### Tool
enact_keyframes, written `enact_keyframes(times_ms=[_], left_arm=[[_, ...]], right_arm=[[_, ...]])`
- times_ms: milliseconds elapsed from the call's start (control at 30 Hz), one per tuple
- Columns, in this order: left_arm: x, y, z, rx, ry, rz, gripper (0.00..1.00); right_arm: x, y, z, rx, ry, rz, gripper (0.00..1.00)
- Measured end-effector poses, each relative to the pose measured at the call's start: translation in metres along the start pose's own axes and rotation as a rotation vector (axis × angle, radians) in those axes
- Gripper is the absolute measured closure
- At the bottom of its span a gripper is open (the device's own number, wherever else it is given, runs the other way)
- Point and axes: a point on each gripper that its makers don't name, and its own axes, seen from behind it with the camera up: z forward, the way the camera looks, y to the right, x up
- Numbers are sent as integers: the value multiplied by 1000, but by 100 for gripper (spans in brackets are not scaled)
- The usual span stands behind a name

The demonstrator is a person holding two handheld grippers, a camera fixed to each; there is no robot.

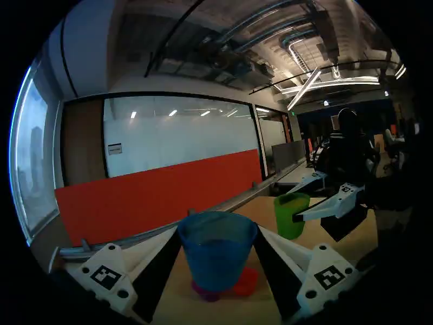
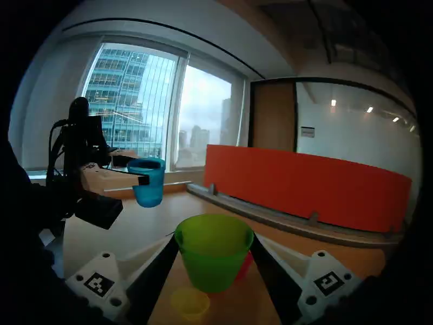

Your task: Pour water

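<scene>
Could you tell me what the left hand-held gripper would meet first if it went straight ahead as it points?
Probably the orange partition ahead, with the blue cup it holds touching first; depth is hard to judge.

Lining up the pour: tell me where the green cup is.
The green cup sits clamped in the right gripper, low centre in the right gripper view; the left gripper view shows it right of the blue cup.

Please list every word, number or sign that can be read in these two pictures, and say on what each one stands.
No text can be read here.
White sheet on the wall: print too small and blurred to read.
Square markers: black-and-white patterns, no letters or numbers.
</scene>
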Motion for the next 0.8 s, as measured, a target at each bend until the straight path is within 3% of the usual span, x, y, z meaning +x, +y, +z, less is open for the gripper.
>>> enact_keyframes(times_ms=[800], left_arm=[[35, -1, 2, 27, 2, 256, 12]], right_arm=[[-6, -58, 21, 149, 9, 16, 8]])
